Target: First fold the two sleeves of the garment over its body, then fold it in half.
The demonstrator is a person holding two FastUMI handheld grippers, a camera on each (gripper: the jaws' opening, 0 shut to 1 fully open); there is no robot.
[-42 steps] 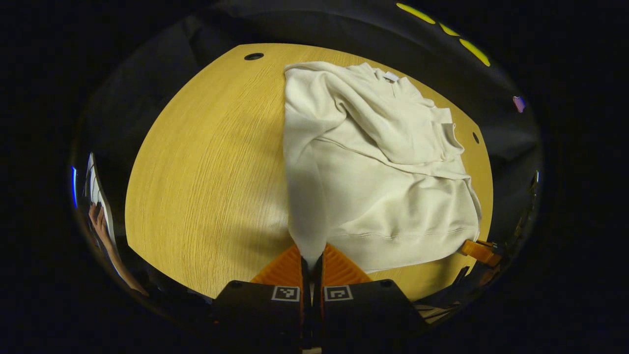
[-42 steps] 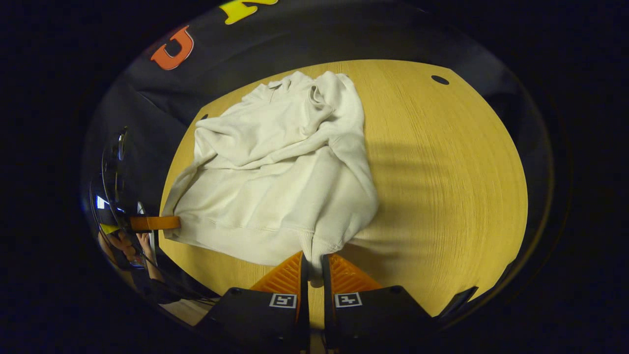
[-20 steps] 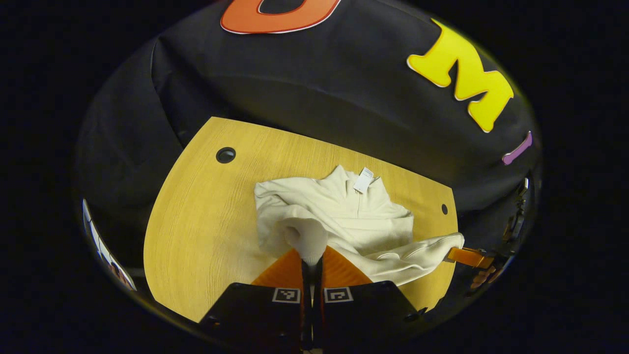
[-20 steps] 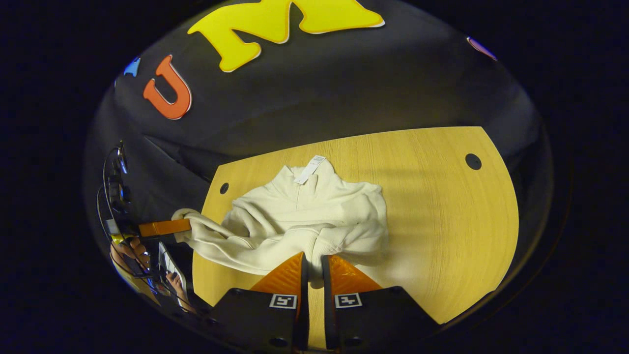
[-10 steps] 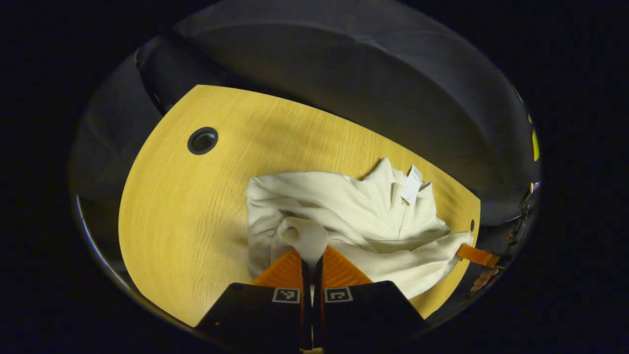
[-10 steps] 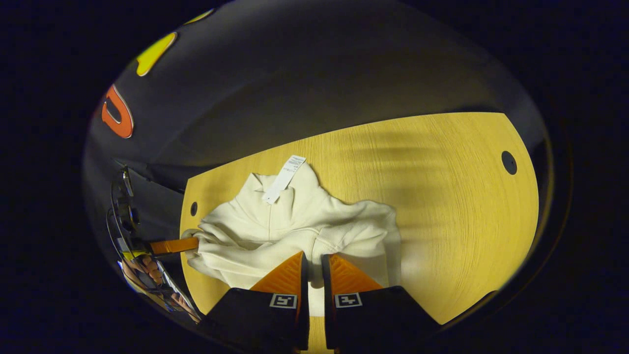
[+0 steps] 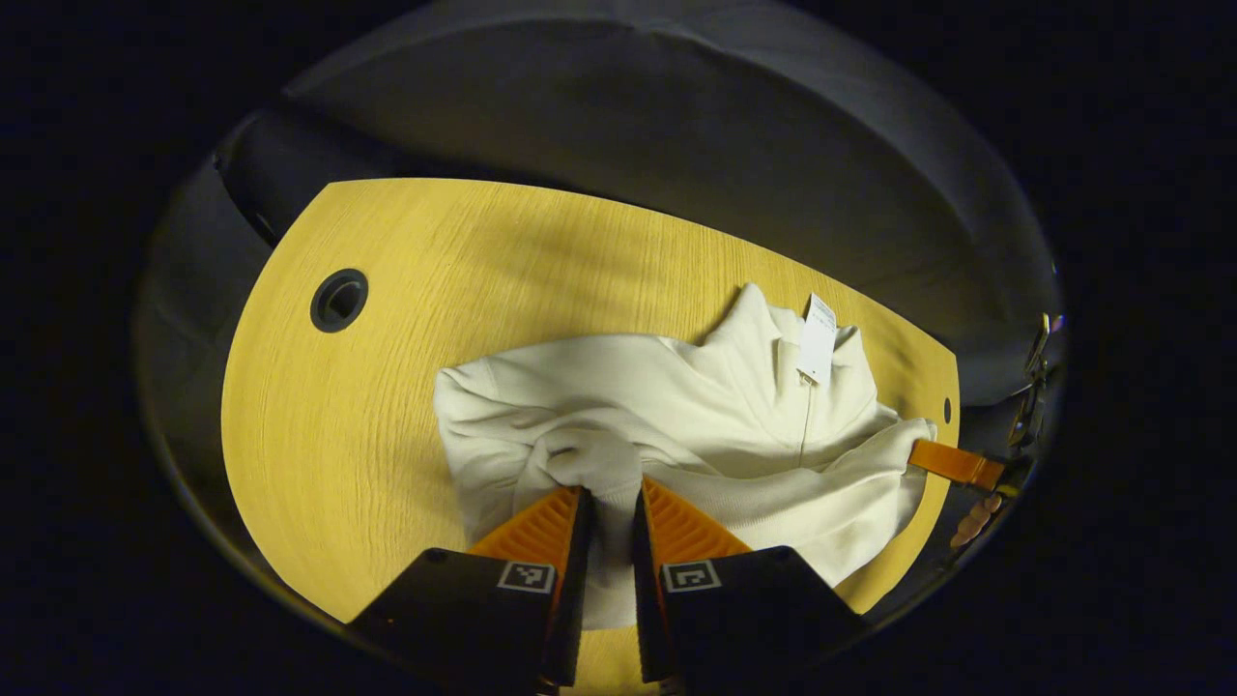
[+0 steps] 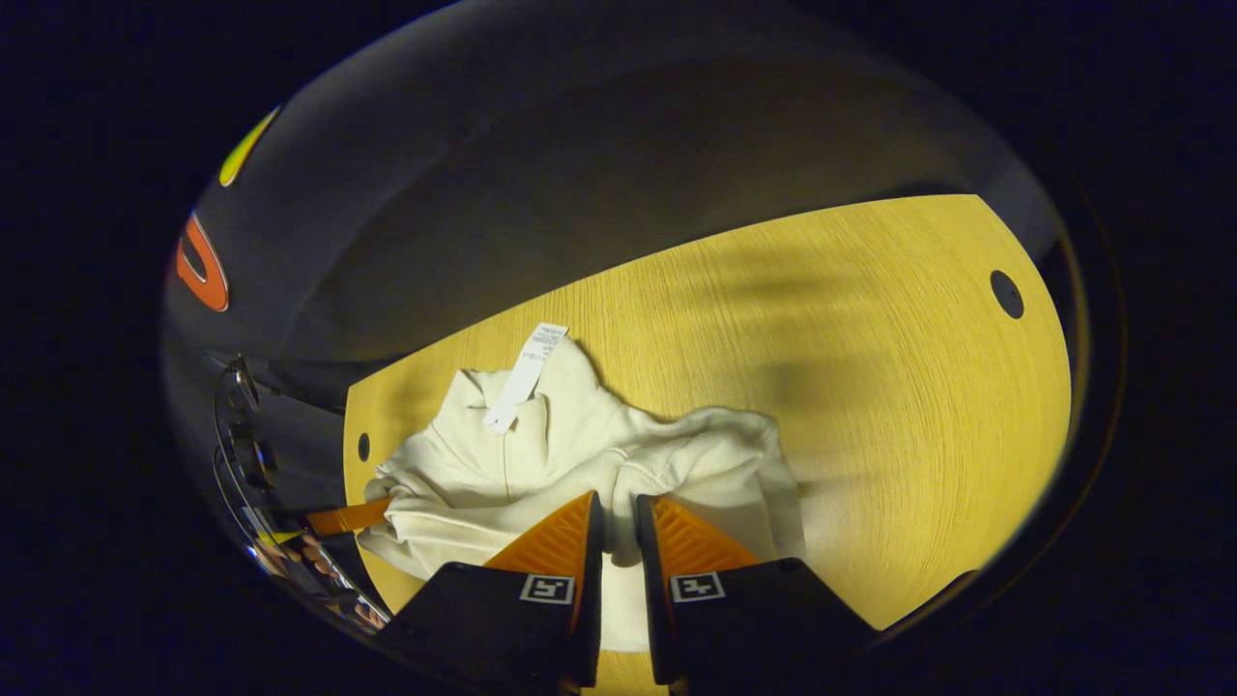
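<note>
— Since half a second ago we've brought the hem further up the garment (image 7: 696,425); the left tongs (image 7: 609,503) have parted a little, where earlier they were pinched tight on the cloth.

— Right. Fabric runs down between their fingers now with a gap showing, so we'd call them narrowly open, cloth lying loose in between. The right tongs (image 8: 617,512) look much the same: a slim gap, a fold of hem bunched at the tips. Whether either one is pressing on it, we can't tell.

— Where does the garment sit?

— Toward the worktop's (image 7: 387,406) far edge, bunched near one far corner by the small cable hole (image 7: 945,410), with the collar and its white tag (image 7: 818,336) pointing at that edge. The lower part is doubled up over the chest, so it already lies roughly in half, though lumpy.

— How will it handle?

— Soft, thick fleece-like knit, cream, limp and fairly light. It slumps and holds puffy rolls instead of sharp creases. The ribbed hem band is the firmest part, so we'd grip there, at the two corners. It shouldn't slip on the matte wood-grain top.

— And around it?

— A larger round grommet (image 7: 339,300) toward the worktop's other far corner, and dark cloth behind.
</note>
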